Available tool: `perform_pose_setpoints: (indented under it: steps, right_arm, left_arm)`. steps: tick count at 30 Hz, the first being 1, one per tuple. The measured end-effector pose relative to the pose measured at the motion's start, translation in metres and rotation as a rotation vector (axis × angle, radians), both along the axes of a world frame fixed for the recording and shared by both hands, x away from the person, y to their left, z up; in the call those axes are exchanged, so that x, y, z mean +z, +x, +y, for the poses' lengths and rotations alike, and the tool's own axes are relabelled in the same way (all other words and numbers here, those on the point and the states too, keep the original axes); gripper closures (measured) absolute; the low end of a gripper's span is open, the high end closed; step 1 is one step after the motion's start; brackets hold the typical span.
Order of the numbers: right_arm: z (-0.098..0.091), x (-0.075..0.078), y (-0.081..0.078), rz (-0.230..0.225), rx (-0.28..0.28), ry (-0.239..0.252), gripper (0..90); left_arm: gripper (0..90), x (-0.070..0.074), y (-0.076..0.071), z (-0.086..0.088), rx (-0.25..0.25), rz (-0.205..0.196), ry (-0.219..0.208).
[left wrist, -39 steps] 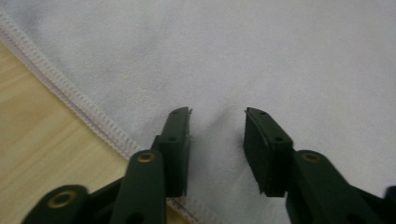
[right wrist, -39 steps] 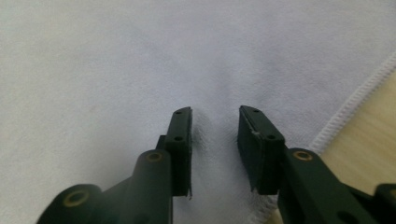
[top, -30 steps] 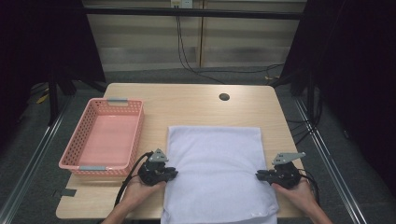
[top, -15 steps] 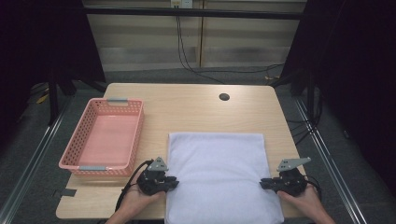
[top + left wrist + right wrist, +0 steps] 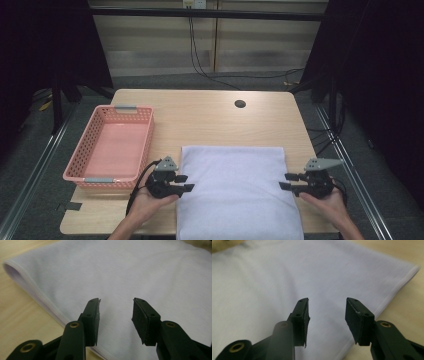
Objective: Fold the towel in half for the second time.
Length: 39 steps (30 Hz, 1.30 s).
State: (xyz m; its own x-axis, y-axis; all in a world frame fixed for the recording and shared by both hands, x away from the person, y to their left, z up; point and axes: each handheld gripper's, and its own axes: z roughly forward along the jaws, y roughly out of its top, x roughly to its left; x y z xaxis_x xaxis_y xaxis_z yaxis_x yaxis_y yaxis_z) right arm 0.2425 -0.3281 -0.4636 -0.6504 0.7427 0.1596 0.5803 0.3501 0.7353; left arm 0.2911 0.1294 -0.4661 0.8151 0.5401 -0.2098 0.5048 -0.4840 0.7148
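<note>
High view: the white towel (image 5: 239, 192) lies flat on the table (image 5: 200, 112), its near edge reaching the table's front edge, with the pink basket (image 5: 112, 147) just beside its left side. Compared with a second ago, both grippers have let go of the towel's side edges, and the cloth now sits squarer and smoother than it did then. The left gripper (image 5: 182, 183) hovers at the towel's left edge, its jaws just opened and apart with nothing between them; the left gripper view has bare cloth under the gap. The right gripper (image 5: 290, 181) mirrors it at the towel's right edge, jaws likewise just opened and empty. To me that reads as a fold laid down and released. Both hands are held level, palms cupped under the tools, tips pointing inward toward the towel.
</note>
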Motion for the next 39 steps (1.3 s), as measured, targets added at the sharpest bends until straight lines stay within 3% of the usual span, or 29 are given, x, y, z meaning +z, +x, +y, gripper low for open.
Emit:
perform_pose_setpoints:
  steps: [2,4,5,6,7,8,9,10,12,15,16,17,23,28,32,34,36,39]
  right_arm:
    - [-0.001,0.004,0.013,-0.02,-0.022,0.006,52.5]
    - [-0.001,0.008,0.029,-0.047,-0.032,0.001,51.3]
    - [-0.002,0.009,0.038,-0.051,-0.041,0.009,51.3]
    - [-0.002,0.009,0.038,-0.051,-0.041,0.009,51.3]
    - [-0.004,0.01,0.059,-0.058,-0.066,0.01,48.5]
    - [-0.006,0.008,0.07,-0.061,-0.076,0.009,47.9]
    - [-0.007,0.006,0.08,-0.059,-0.085,0.005,47.2]
    - [-0.008,0.003,0.09,-0.049,-0.099,0.0,46.8]
    - [-0.007,-0.003,0.106,-0.038,-0.106,-0.022,46.9]
    - [-0.006,-0.013,0.121,-0.015,-0.12,-0.03,47.8]
    - [-0.007,-0.015,0.125,-0.005,-0.114,-0.038,48.4]
    - [-0.007,-0.018,0.128,0.001,-0.115,-0.042,48.5]
    - [-0.012,-0.033,0.132,0.052,-0.119,-0.032,48.1]
    - [-0.017,-0.04,0.13,0.062,-0.123,-0.03,50.2]
    - [-0.016,-0.04,0.13,0.074,-0.095,-0.016,60.0]
    - [-0.016,-0.04,0.13,0.086,-0.076,0.003,72.4]
    - [-0.015,-0.039,0.129,0.086,-0.068,0.02,79.0]
    - [-0.016,-0.036,0.128,0.079,-0.07,0.032,82.1]
  left_arm:
    - [57.1,0.0,0.01,-0.002,0.016,0.008,0.005]
    - [56.4,0.0,0.018,-0.005,0.032,-0.016,0.001]
    - [56.1,0.001,0.032,-0.007,0.037,-0.022,0.008]
    - [54.9,0.001,0.032,-0.007,0.037,-0.022,0.008]
    - [54.9,0.001,0.04,-0.008,0.055,-0.033,0.013]
    - [54.3,0.001,0.049,-0.009,0.066,-0.021,0.001]
    - [53.2,0.0,0.058,-0.009,0.067,-0.013,-0.007]
    - [52.7,-0.001,0.067,-0.009,0.092,-0.012,0.002]
    - [51.5,-0.004,0.082,-0.008,0.143,-0.007,-0.026]
    - [49.9,-0.01,0.101,-0.01,0.166,0.01,-0.024]
    - [48.9,-0.012,0.107,-0.01,0.172,-0.001,-0.018]
    - [46.6,-0.014,0.11,-0.009,0.174,0.009,-0.027]
    - [36.4,-0.027,0.12,-0.017,0.197,0.025,0.035]
    - [37.7,-0.034,0.125,-0.014,0.219,0.044,0.036]
    - [52.5,-0.035,0.121,-0.015,0.182,0.045,0.029]
    - [67.2,-0.035,0.119,-0.016,0.154,0.069,0.013]
    - [78.1,-0.035,0.119,-0.015,0.133,0.086,0.011]
    - [82.4,-0.033,0.117,-0.016,0.138,0.083,-0.019]
